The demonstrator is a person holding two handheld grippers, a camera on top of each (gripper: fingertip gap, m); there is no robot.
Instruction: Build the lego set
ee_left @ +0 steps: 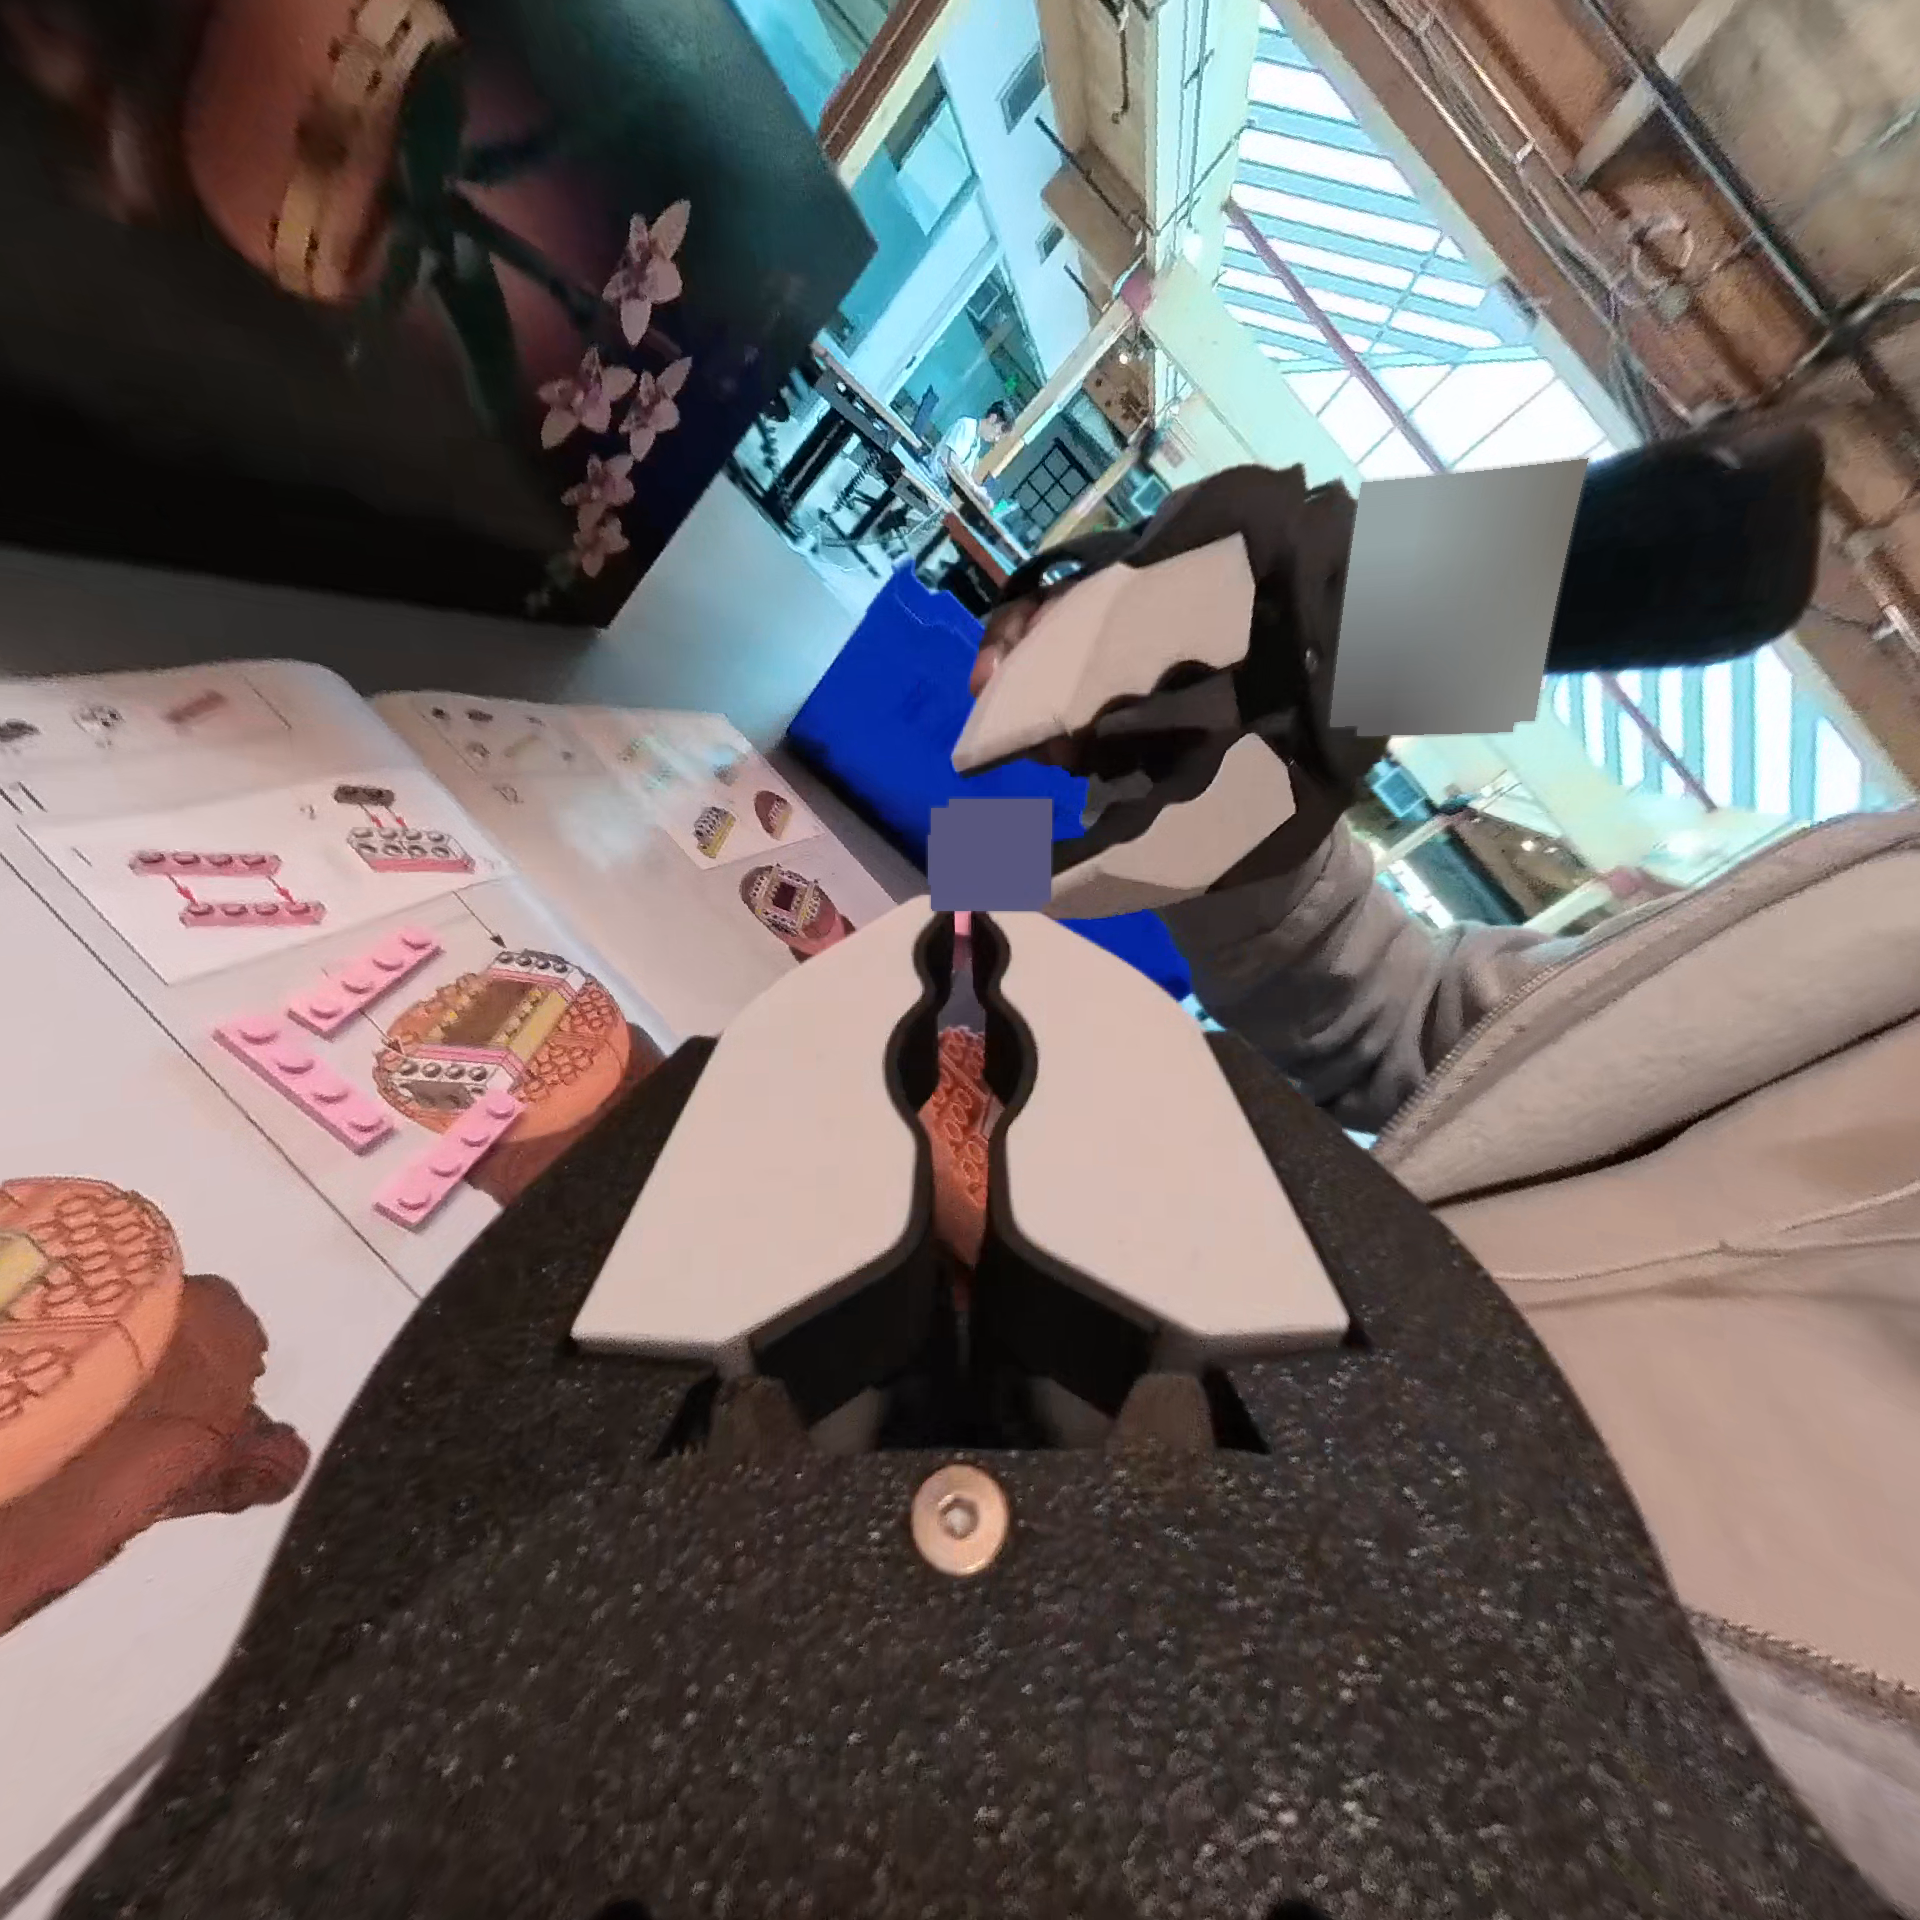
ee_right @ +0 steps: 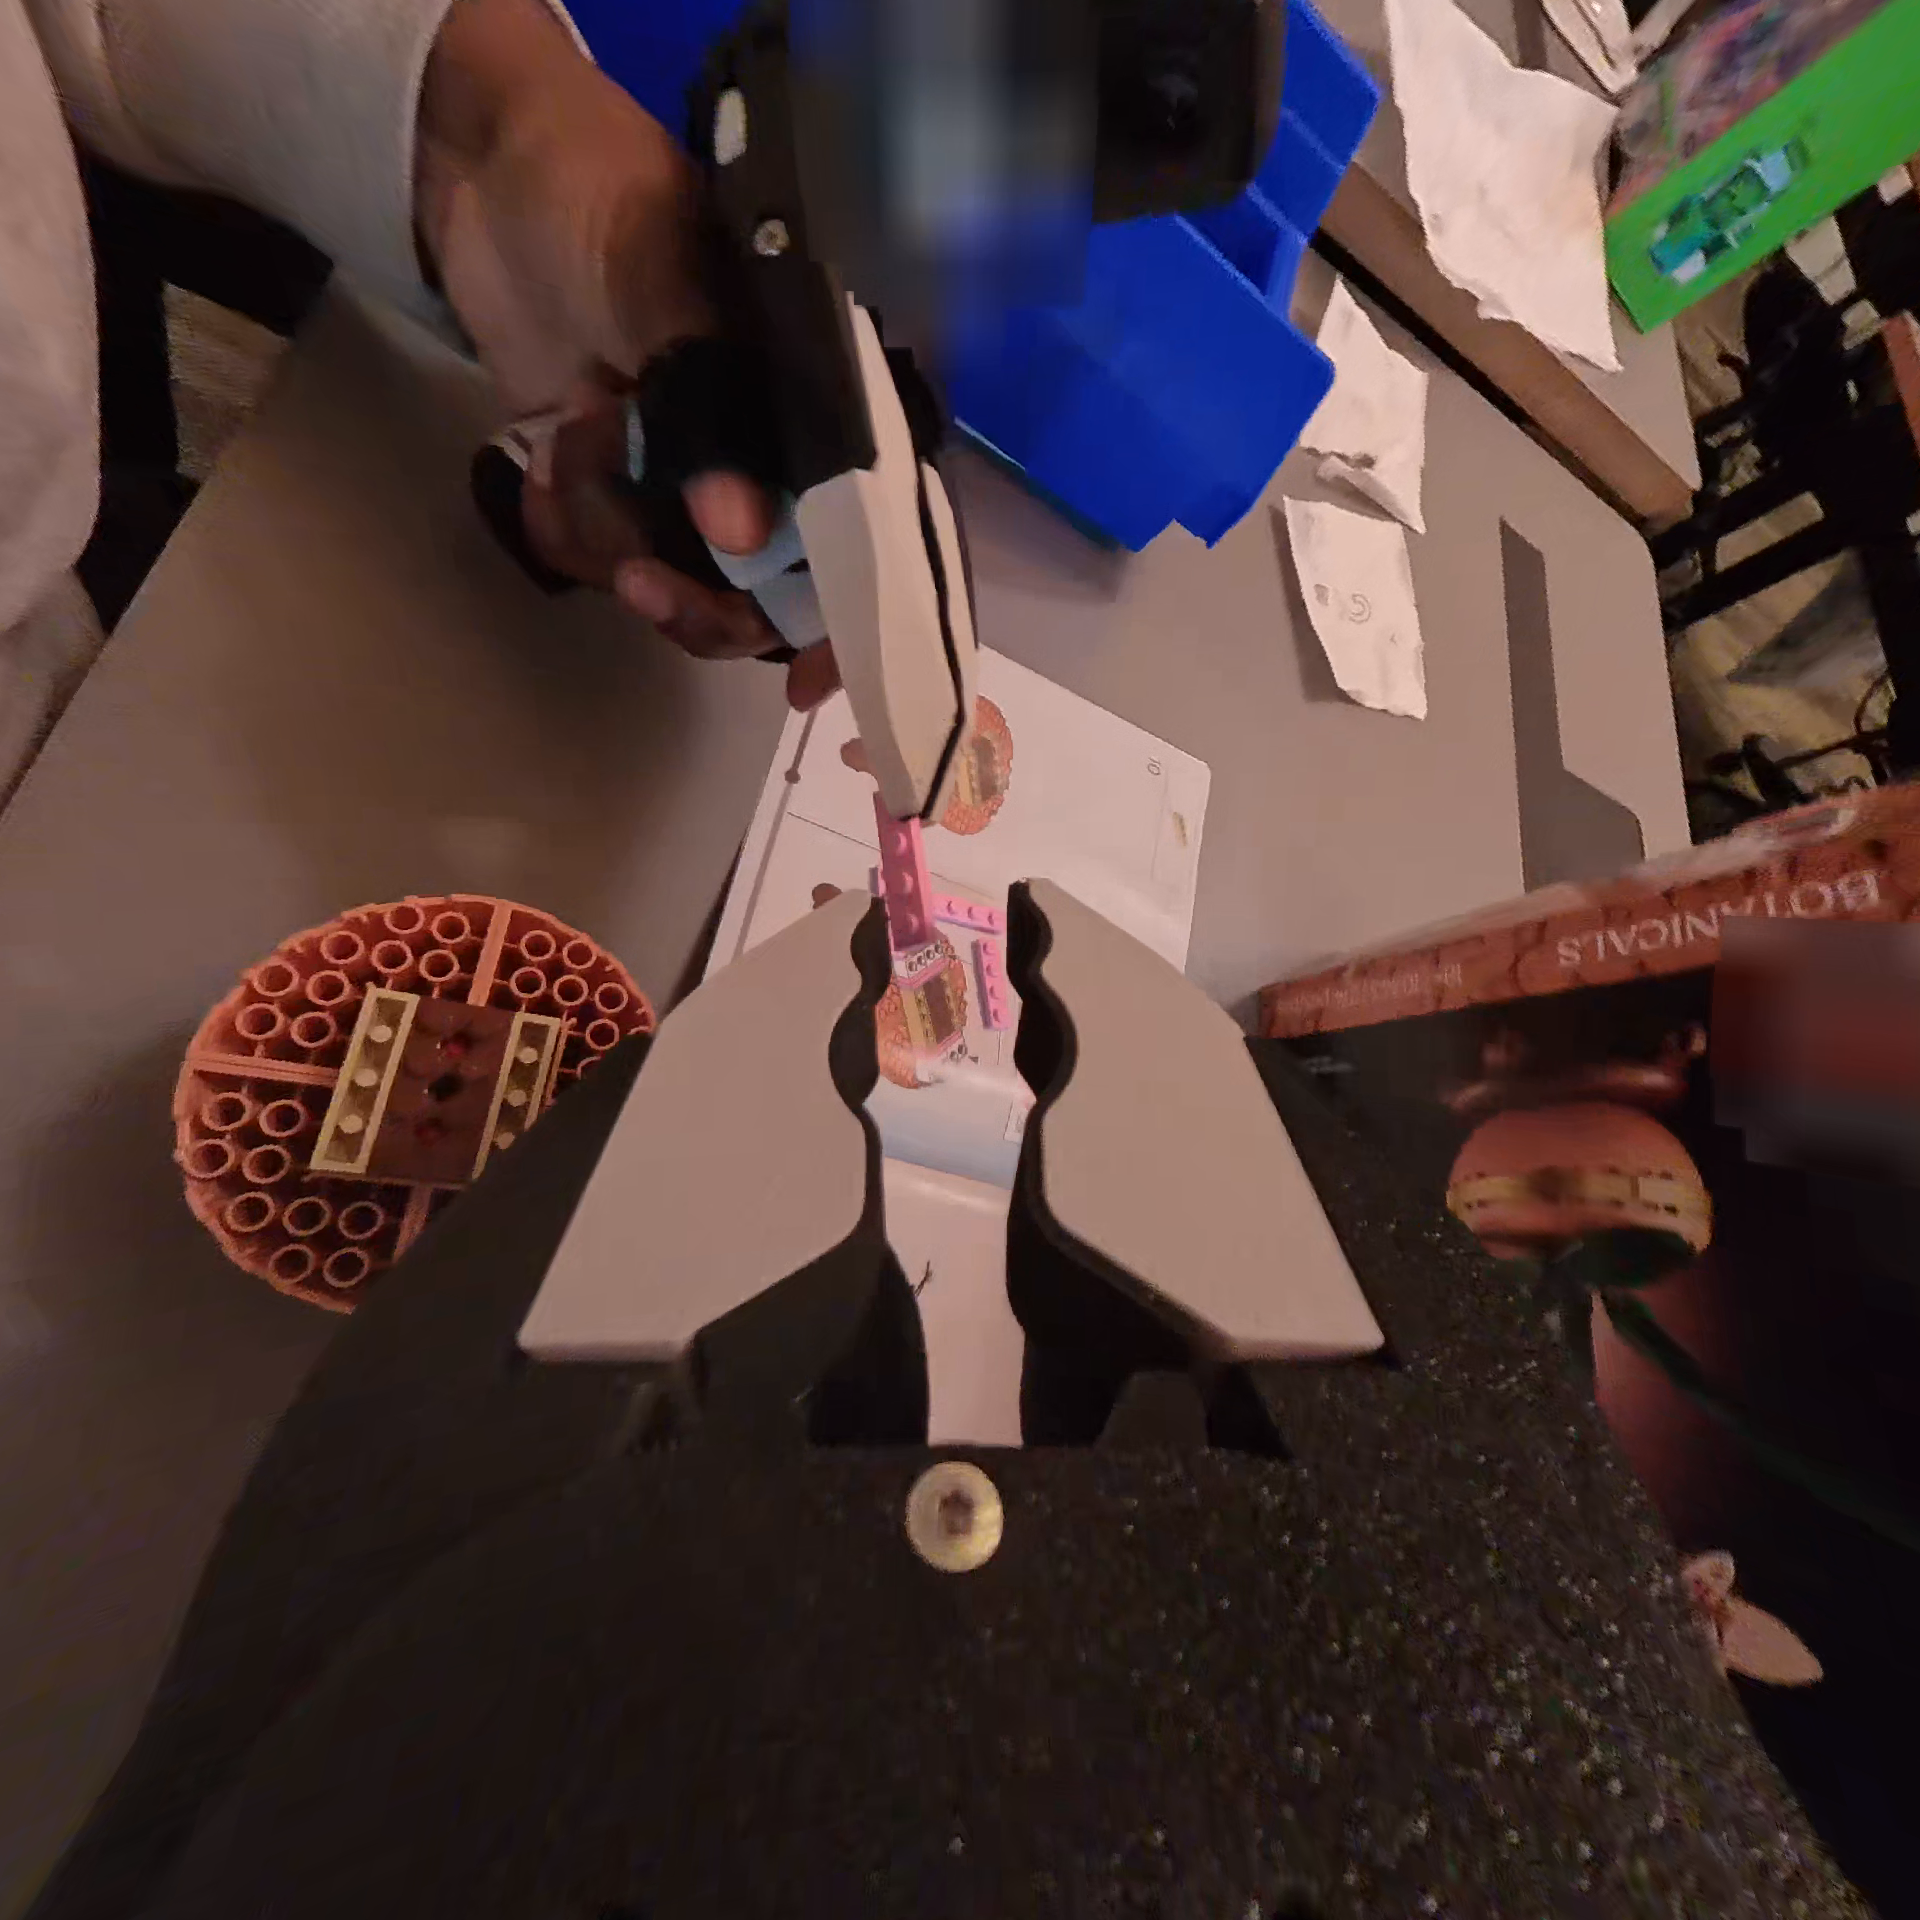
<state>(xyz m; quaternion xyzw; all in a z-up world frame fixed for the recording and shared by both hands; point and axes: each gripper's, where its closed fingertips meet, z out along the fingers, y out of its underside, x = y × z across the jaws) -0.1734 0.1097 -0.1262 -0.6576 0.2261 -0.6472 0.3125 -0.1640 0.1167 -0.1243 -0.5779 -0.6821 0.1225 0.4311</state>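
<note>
Left gripper point(ee_right: 920, 805) pinching pink plate point(ee_right: 902, 873) by one end, above instruction booklet point(ee_right: 1091, 790); right gripper point(ee_right: 940, 930) spread, empty. Likely risk (thin edge grip): plate twisting free, dropping beside round base point(ee_right: 312, 1039).

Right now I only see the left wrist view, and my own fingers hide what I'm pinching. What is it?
Observer: The left gripper is shut on a pink plate, which sticks out beyond its tips over the instruction booklet.
Operator: Where's the round orange piece?
Observer: The round base lies underside up on the table, apart from the booklet, with two tan bricks on it.
Operator: What's next to the blue bin?
Observer: Torn white paper bags lie on the table beside the blue bin.
</note>
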